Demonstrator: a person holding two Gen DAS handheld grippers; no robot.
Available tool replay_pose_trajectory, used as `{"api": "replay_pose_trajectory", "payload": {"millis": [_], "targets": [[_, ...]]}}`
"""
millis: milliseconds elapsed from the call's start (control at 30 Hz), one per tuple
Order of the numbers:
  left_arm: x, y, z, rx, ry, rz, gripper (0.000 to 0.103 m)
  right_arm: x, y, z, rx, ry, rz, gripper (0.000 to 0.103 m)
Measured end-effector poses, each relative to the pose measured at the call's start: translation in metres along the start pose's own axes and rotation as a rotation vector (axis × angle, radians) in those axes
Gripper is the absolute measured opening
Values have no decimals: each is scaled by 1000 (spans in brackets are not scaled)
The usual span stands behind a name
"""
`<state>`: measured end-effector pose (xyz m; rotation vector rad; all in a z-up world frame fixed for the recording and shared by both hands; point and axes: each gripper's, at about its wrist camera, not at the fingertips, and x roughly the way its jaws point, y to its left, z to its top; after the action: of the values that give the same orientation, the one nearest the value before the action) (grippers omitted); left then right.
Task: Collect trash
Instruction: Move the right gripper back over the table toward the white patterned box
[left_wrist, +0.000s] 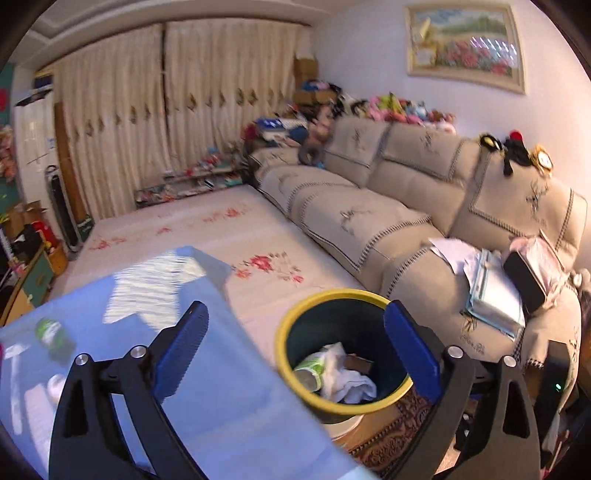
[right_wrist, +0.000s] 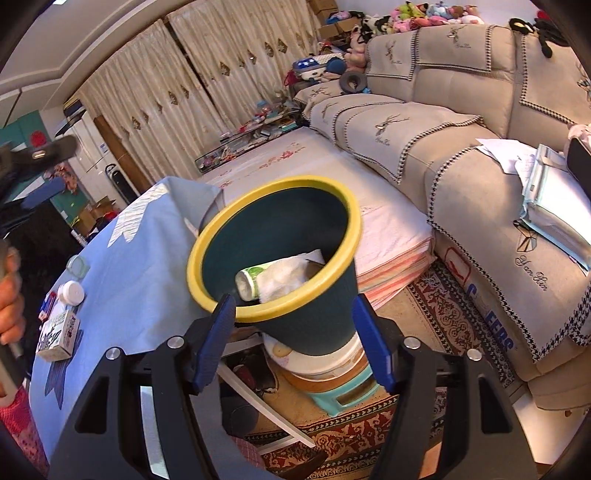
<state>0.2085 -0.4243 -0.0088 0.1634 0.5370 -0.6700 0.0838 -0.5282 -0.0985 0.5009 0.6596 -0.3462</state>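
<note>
The trash bin (right_wrist: 277, 258), dark green with a yellow rim, tilts at the centre of the right wrist view, perched on a stack of stools (right_wrist: 332, 373) beside the blue-clothed tabletop (right_wrist: 147, 277). It holds a green-labelled can (right_wrist: 249, 282) and crumpled tissue (right_wrist: 284, 275). The right tongs (right_wrist: 293, 343) stand apart, straddling its wall without clamping; the left tongs (left_wrist: 295, 354) are also apart and empty. A nudge could probably topple the leaning bin. A white bottle (right_wrist: 72, 291) and small carton (right_wrist: 59, 334) wait at left.

Both claws (left_wrist: 295, 332) (right_wrist: 293, 319) agape, empty.
</note>
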Motion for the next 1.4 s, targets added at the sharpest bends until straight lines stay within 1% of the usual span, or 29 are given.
{"api": "replay_pose_trajectory", "payload": {"millis": [67,133,267,433,500,567,633,767,800,867,933,967,1033,1100,1167,1233,1267,1300,1367,1400], "targets": [[-31,26,-10,-40,-23,34,98,1,13,-1,-25,8,15,64],[-60,52,-24,-88,-38,85,98,2,29,-3,-53,15,32,64],[-117,104,-56,-186,-76,216,98,4,69,-10,-117,34,83,65],[-178,156,-95,-251,-103,403,98,9,133,-23,-214,74,183,65],[-200,174,-108,-275,-114,468,98,11,165,-30,-255,96,239,65],[-217,191,-121,-297,-125,517,98,15,198,-39,-299,125,294,65],[-231,205,-133,-322,-133,561,98,18,227,-47,-345,142,326,65],[-246,229,-152,-361,-131,601,98,30,275,-56,-409,180,370,65],[-247,235,-157,-372,-127,605,98,33,284,-57,-421,182,365,65],[-250,245,-164,-393,-120,602,98,43,301,-63,-453,193,323,65],[-251,255,-171,-412,-113,593,98,52,311,-69,-481,210,275,65],[-251,257,-173,-417,-110,592,98,55,313,-71,-487,219,264,65],[-253,261,-177,-420,-109,590,98,56,322,-80,-516,253,279,65],[-251,265,-179,-423,-111,588,98,52,333,-86,-573,264,289,66],[-251,267,-182,-430,-109,580,98,51,342,-91,-600,227,254,72],[-249,267,-185,-435,-104,568,98,53,349,-92,-605,195,203,74],[-248,264,-183,-433,-100,565,98,51,353,-92,-597,191,207,74],[-246,264,-184,-428,-95,564,98,45,355,-91,-590,178,231,74],[-247,262,-185,-418,-95,572,98,30,366,-97,-633,141,274,74],[-247,263,-185,-418,-98,576,98,25,374,-103,-666,144,300,73]]}}
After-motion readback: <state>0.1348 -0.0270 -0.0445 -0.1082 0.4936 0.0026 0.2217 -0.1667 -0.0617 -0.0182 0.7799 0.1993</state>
